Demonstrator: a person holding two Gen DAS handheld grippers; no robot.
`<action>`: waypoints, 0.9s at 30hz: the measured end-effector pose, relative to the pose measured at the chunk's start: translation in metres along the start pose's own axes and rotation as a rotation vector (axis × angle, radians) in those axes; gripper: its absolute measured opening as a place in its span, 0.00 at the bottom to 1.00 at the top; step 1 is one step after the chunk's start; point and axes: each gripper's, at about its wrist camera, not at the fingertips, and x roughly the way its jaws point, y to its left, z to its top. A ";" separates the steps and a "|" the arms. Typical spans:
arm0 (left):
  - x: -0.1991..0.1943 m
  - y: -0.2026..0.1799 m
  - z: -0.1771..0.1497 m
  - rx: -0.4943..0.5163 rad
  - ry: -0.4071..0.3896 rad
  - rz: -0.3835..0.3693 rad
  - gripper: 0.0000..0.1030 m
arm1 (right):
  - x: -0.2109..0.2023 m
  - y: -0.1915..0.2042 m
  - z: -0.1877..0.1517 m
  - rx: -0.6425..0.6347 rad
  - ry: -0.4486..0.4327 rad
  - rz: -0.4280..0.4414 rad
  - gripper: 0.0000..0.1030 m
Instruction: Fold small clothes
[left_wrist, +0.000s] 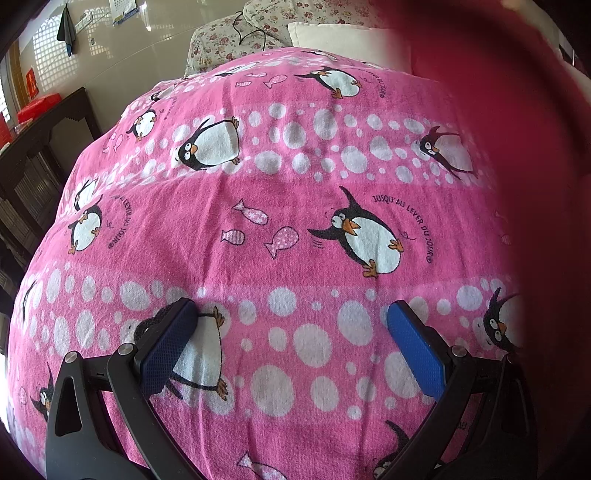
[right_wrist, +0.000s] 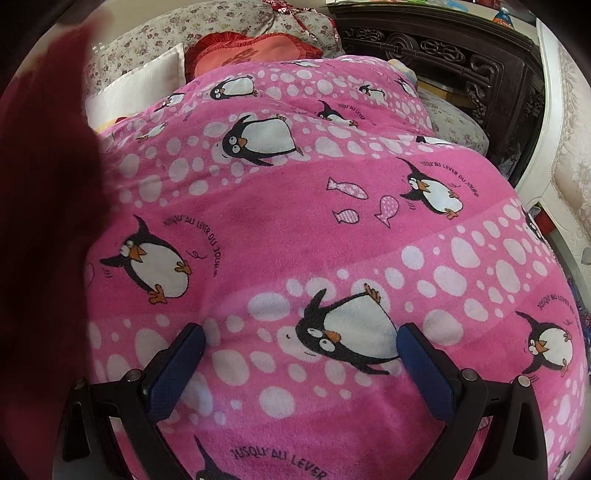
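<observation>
While both my claws hover over the pink penguin blanket (left_wrist: 280, 206), the left claw (left_wrist: 291, 314) and right claw (right_wrist: 301, 336) have their jaws wide apart, gripping nothing. A blurry red cloth (left_wrist: 517, 110) fills the right of the left view and the left of the right view.

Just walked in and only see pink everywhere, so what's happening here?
A person holds two blue-padded grippers over a pink penguin-print terry cloth spread on a cushioned surface. The left gripper and the right gripper are both open, holding nothing. A blurred dark red fabric hangs close to both cameras, between the two views. No fold is visible yet.
</observation>
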 end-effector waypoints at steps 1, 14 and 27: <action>0.000 0.000 0.000 0.002 0.000 0.003 1.00 | 0.000 0.001 0.000 -0.002 0.001 -0.002 1.00; -0.001 0.001 0.000 0.001 -0.001 0.001 1.00 | 0.000 0.000 0.000 0.001 0.000 0.001 1.00; 0.000 0.000 -0.001 0.001 -0.001 0.002 1.00 | 0.000 -0.001 0.000 0.001 0.000 0.001 1.00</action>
